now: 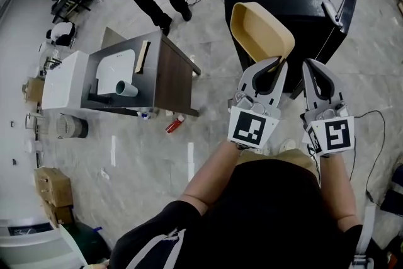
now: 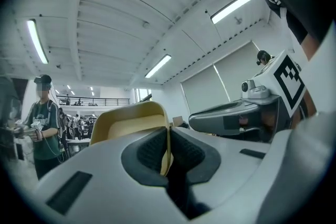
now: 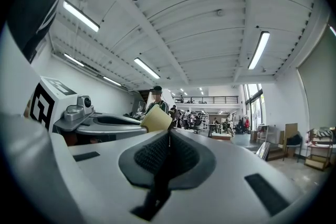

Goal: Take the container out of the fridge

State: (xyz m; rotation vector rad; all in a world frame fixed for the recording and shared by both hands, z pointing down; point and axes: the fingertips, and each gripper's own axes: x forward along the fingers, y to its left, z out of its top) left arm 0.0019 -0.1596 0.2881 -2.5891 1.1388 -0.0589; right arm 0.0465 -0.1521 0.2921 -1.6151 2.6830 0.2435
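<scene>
Out in front of the black fridge [image 1: 283, 0], the left gripper [image 1: 272, 67] holds up a smooth tan plastic container [image 1: 259, 28] with rounded corners, jaws pinched on its thin rim. The right gripper [image 1: 315, 67] is closed, with nothing between its ribbed pads. The container's underside faces away.

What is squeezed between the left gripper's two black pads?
The thin wall of the yellow container is pinched between the left gripper and its two pads. The left gripper view shows this plainly.

A white cup [image 1: 126, 89] lies on the table [image 1: 173, 75], a red can [image 1: 175, 125] on the floor [image 1: 145, 157].
</scene>
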